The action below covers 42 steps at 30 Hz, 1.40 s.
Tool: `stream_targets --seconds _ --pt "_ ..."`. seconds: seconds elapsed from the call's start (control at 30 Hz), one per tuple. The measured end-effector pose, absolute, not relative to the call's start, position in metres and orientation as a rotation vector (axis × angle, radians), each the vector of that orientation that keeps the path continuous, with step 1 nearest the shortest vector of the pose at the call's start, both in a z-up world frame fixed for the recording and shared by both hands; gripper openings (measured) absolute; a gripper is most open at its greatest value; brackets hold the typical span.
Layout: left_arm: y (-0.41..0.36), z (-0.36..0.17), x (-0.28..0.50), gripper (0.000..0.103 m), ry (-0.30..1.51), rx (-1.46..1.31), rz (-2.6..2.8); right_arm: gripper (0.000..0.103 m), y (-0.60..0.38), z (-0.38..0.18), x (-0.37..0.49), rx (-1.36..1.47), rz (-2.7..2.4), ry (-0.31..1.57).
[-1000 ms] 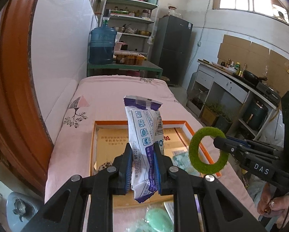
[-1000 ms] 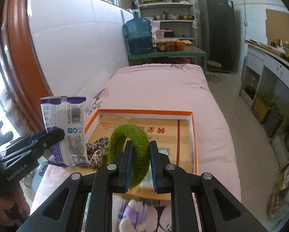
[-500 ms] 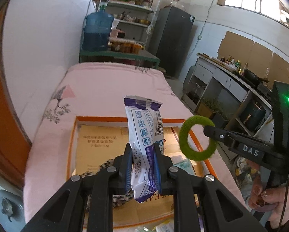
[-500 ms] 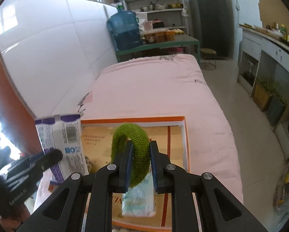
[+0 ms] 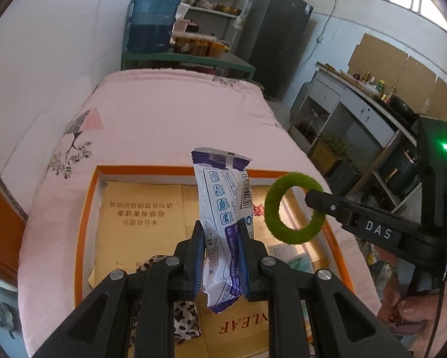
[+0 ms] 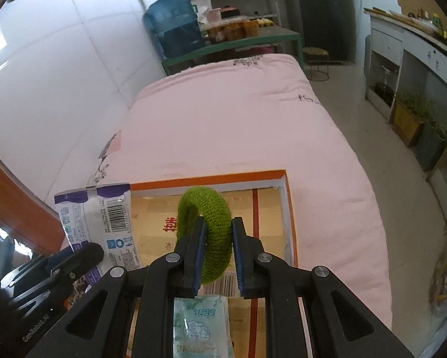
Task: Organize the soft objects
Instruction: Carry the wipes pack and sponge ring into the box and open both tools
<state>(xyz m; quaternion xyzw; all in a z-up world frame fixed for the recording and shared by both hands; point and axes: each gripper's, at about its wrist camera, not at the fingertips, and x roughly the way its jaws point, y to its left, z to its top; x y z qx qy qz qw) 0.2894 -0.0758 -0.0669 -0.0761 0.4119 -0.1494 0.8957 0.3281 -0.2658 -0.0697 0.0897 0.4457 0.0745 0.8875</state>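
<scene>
white-purple packet (image 5: 220,223) upright, green ring (image 6: 207,232) held

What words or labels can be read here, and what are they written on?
"DAS": white label on the right gripper.
"NLEAF", upside down and partly hidden: red print on the cardboard box.
"GenRobot.AI": side of the left gripper, small, roughly read.
Chinese print on the box, the white and purple packet and the tissue pack: too small or blurred to read reliably.

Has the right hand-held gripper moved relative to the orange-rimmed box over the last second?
Yes. The right hand-held gripper, shut on the green scrunchie, advanced over the orange-rimmed box; the box's far rim sits lower in its view now.
</scene>
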Motion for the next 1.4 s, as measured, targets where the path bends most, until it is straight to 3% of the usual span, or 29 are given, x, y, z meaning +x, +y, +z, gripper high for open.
stream_targets --seconds 0.73,0.9,1.3,1.4 --pt "-0.072 -0.105 0.306 0.022 0.941 -0.204 -0.3 0.019 -0.263 -0.116 0.338 0.118 0.123 1.019" --pt "-0.072 -0.114 0.308 0.047 0.963 -0.176 -0.279 0.021 -0.264 -0.12 0.338 0.112 0.117 1.024" --pt "-0.075 -0.109 0.303 0.058 0.943 -0.15 -0.274 0.026 -0.265 -0.118 0.333 0.098 0.108 1.015" --pt "-0.076 -0.104 0.299 0.059 0.932 -0.146 -0.276 0.032 -0.264 -0.113 0.329 0.096 0.107 1.004"
